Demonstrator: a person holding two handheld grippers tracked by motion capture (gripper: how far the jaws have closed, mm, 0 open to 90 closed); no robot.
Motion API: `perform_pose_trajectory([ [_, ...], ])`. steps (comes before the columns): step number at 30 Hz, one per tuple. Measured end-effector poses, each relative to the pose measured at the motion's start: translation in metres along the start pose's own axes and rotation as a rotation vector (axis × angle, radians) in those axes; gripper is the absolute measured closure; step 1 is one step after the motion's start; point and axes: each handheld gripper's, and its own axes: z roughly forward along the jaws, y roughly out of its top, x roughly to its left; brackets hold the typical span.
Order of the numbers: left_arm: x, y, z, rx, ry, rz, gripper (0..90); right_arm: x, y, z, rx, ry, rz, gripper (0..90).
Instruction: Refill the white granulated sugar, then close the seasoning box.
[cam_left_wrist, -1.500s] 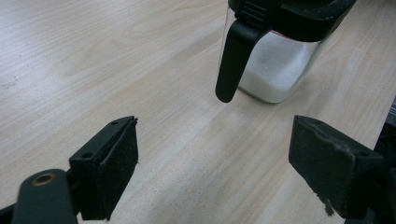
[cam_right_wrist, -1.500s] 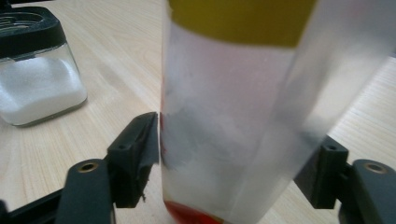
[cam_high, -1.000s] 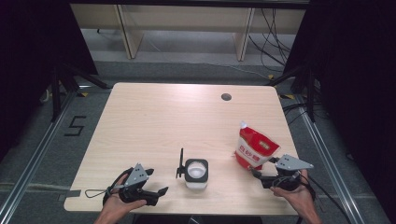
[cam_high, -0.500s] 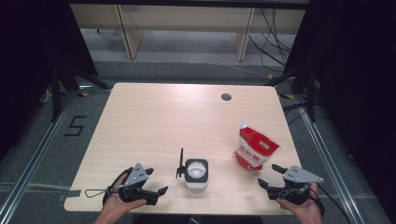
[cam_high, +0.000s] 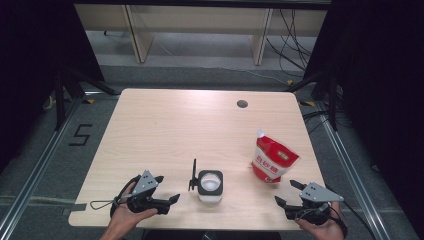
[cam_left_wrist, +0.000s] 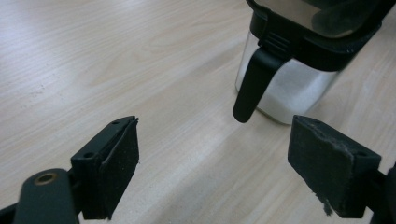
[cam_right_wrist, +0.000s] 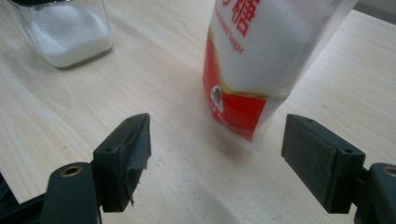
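One red-white pouch reads "Sugar" under Chinese characters.

The light wood bench has a small round cable hole near its far edge, toward the far right corner. Beyond the far edge, pale shelving legs stand on the grey floor with loose black cables trailing past them. Left of the bench, a "5" is marked on the floor beside a metal rail.
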Motion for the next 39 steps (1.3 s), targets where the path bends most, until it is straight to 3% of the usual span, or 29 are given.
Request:
perform_pose_trajectory([
  [9, 0.001, 0.003, 0.002, -0.008, 0.022, -0.041, 18.0, 0.003, -0.001, 0.000, 0.006, 0.003, -0.021, 24.4],
  [13, 0.002, 0.004, -0.001, 0.000, 0.018, -0.019, 18.0, 0.006, 0.000, 0.001, 0.013, 0.011, -0.024, 24.4],
  [22, 0.001, 0.007, -0.004, -0.005, 0.025, -0.040, 19.4, 0.010, 0.000, 0.003, 0.021, 0.025, -0.040, 24.3],
  [23, 0.002, 0.008, -0.005, 0.006, 0.021, -0.020, 20.3, 0.010, 0.000, 0.003, 0.022, 0.027, -0.045, 24.3],
  [24, 0.001, 0.009, -0.005, -0.002, 0.018, -0.021, 22.5, 0.013, 0.000, 0.003, 0.030, 0.031, -0.022, 24.3],
  [25, 0.000, 0.009, -0.005, -0.007, 0.018, -0.026, 24.5, 0.011, 0.000, 0.004, 0.021, 0.030, -0.049, 24.2],
  [29, -0.002, 0.014, -0.006, -0.017, 0.016, -0.041, 38.6, 0.012, 0.001, 0.003, 0.029, 0.033, -0.038, 24.2],
  [32, -0.003, 0.016, -0.007, -0.022, 0.013, -0.034, 56.4, 0.012, 0.000, 0.005, 0.029, 0.037, -0.056, 24.2],
  [35, -0.005, 0.019, -0.009, -0.057, 0.003, -0.033, 71.7, 0.012, 0.001, 0.004, 0.032, 0.040, -0.056, 24.3],
  [37, -0.007, 0.023, -0.011, -0.079, 0.004, -0.040, 79.5, 0.012, 0.001, 0.005, 0.032, 0.041, -0.058, 24.3],
  [39, -0.007, 0.028, -0.011, -0.090, 0.009, -0.020, 85.4, 0.012, 0.000, 0.006, 0.033, 0.038, -0.066, 24.3],
])
